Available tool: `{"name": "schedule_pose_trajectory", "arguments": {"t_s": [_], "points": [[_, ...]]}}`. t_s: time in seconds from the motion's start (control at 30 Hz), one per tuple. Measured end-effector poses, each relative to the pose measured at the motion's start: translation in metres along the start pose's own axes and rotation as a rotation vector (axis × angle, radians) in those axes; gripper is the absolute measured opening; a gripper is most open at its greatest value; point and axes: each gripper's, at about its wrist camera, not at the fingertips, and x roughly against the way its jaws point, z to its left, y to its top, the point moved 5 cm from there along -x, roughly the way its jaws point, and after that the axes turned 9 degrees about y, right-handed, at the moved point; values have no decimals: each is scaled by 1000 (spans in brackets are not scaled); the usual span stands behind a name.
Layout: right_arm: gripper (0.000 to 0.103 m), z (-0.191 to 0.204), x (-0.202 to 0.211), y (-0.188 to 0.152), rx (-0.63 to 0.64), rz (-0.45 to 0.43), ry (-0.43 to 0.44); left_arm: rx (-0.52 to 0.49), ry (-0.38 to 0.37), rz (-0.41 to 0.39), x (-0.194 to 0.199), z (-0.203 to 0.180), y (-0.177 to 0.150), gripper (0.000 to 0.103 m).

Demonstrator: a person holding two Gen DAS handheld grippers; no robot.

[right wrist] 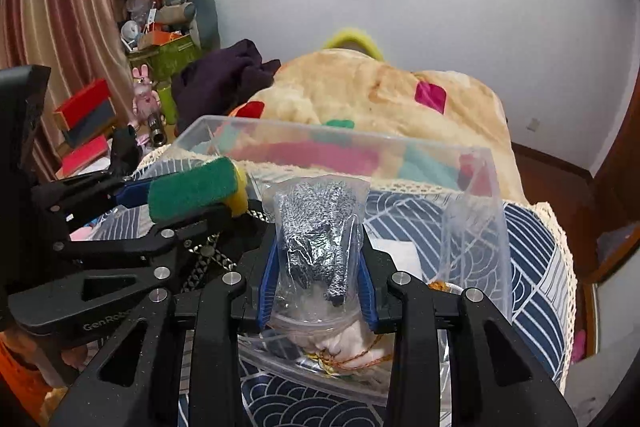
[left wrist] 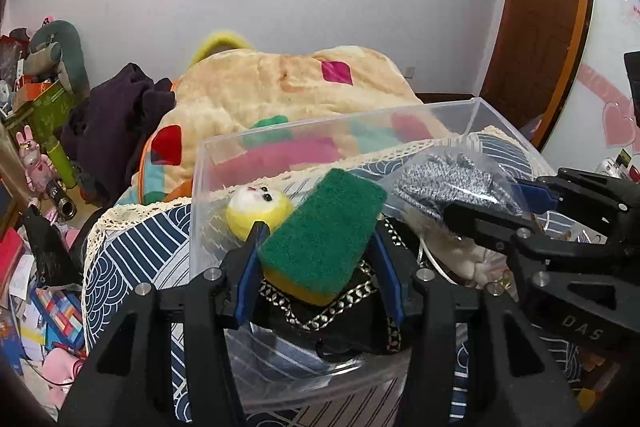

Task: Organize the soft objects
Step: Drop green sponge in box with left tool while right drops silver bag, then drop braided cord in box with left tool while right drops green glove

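Note:
My left gripper point(left wrist: 316, 239) is shut on a green and yellow sponge point(left wrist: 324, 231) and holds it over the clear plastic box point(left wrist: 280, 143). My right gripper point(right wrist: 318, 263) is shut on a clear bag of grey knitted gloves point(right wrist: 316, 231), also over the box. In the left wrist view the right gripper point(left wrist: 496, 203) comes in from the right with the bag point(left wrist: 444, 179). In the right wrist view the left gripper point(right wrist: 180, 199) and sponge point(right wrist: 192, 187) are at the left. A small yellow plush with a white face point(left wrist: 256, 207) lies in the box beside the sponge.
The box point(right wrist: 472, 187) stands on a blue and white patterned cloth point(right wrist: 532, 247) with a lace edge. A black item with patterned trim point(left wrist: 340, 311) and a cream soft item point(left wrist: 472, 255) lie in the box. A large beige blanket point(left wrist: 280, 87) lies behind. Cluttered toys and boxes point(left wrist: 36, 147) are at the left.

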Motion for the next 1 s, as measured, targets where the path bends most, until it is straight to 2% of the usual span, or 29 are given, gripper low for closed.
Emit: {"name": "schedule_pose_trajectory", "arguments": {"t_s": [0.17, 0.37, 0.47, 0.57, 0.67, 0.8, 1.0], "points": [[39, 1, 7, 4, 12, -9, -7, -7, 2, -21, 12, 1, 1, 60], [58, 6, 40, 10, 33, -94, -21, 11, -15, -81, 43, 5, 6, 70], [61, 7, 58, 11, 36, -139, -24, 17, -18, -117, 62, 10, 8, 72], [65, 9, 77, 9, 34, -182, -21, 23, -17, -147, 80, 13, 6, 79], [72, 13, 95, 5, 42, -220, -26, 20, -10, -171, 96, 15, -2, 84], [74, 18, 110, -9, 61, -240, -30, 11, 5, -181, 111, 18, -20, 91], [75, 24, 107, -44, 60, -193, -29, 9, -4, -131, 117, 19, -60, 91]]}}
